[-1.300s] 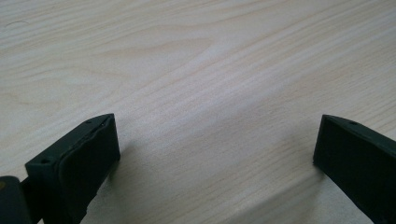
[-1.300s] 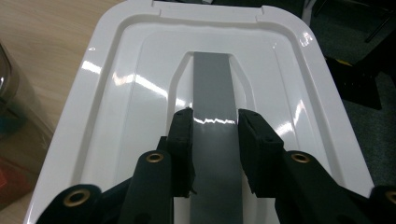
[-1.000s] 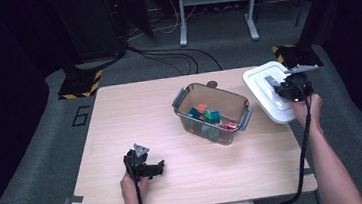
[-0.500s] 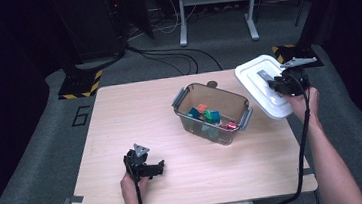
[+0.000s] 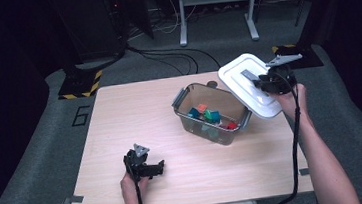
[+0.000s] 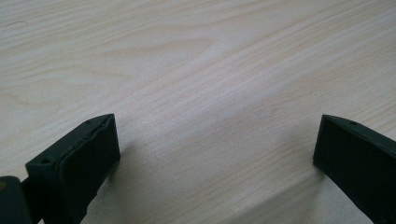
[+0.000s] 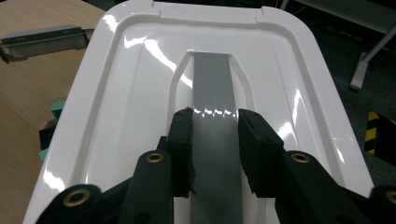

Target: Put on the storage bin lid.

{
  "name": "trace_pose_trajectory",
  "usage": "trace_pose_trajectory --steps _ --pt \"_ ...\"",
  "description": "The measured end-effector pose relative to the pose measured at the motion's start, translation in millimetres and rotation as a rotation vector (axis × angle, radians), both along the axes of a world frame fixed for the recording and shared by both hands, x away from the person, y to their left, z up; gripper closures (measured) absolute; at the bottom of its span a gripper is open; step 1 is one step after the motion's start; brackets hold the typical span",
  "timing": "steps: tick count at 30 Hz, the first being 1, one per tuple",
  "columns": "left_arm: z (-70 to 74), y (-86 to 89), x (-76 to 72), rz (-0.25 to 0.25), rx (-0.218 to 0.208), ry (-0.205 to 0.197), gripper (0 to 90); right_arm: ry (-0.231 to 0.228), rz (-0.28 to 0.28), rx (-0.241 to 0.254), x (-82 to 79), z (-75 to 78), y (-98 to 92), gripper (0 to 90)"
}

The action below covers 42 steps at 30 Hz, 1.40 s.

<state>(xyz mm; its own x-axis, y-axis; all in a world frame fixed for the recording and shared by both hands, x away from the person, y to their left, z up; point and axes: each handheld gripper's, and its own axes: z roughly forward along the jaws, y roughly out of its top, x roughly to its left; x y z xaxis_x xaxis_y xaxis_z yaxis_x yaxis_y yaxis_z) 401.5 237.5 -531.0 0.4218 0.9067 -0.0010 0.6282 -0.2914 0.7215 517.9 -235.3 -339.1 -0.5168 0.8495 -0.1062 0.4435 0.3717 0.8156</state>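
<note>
A white lid (image 5: 247,83) with a grey handle strip (image 7: 212,116) hangs tilted in the air at the table's far right. My right gripper (image 5: 262,80) is shut on that handle, one pad on each side of it, as the right gripper view (image 7: 214,122) shows. A clear plastic box (image 5: 210,113) with grey side latches stands open near the table's middle and holds several coloured blocks (image 5: 209,115). My left gripper (image 5: 145,166) rests near the table's front edge, jaws open wide over bare wood (image 6: 215,140) with nothing between them.
The light wooden table (image 5: 134,111) has free surface left of the box and along the front. Beyond it lie a grey carpet, black cables, yellow-black striped floor plates (image 5: 79,84) and a white metal stand (image 5: 215,8).
My right gripper has lifted the lid off the table and carried it up and slightly left toward the box, tilting it. The left gripper has stayed where it was.
</note>
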Motion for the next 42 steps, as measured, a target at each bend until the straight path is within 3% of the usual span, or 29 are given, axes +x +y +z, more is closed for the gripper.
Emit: trace_pose_trajectory --steps 24,42 --pt "0.1 0.2 -0.2 -0.004 0.003 0.0 0.4 0.019 0.211 -0.005 -5.7 11.1 52.1 66.9" --pt "0.2 0.2 -0.1 -0.004 0.002 0.001 0.5 0.107 0.388 -0.045 6.1 -12.1 96.6 66.9"
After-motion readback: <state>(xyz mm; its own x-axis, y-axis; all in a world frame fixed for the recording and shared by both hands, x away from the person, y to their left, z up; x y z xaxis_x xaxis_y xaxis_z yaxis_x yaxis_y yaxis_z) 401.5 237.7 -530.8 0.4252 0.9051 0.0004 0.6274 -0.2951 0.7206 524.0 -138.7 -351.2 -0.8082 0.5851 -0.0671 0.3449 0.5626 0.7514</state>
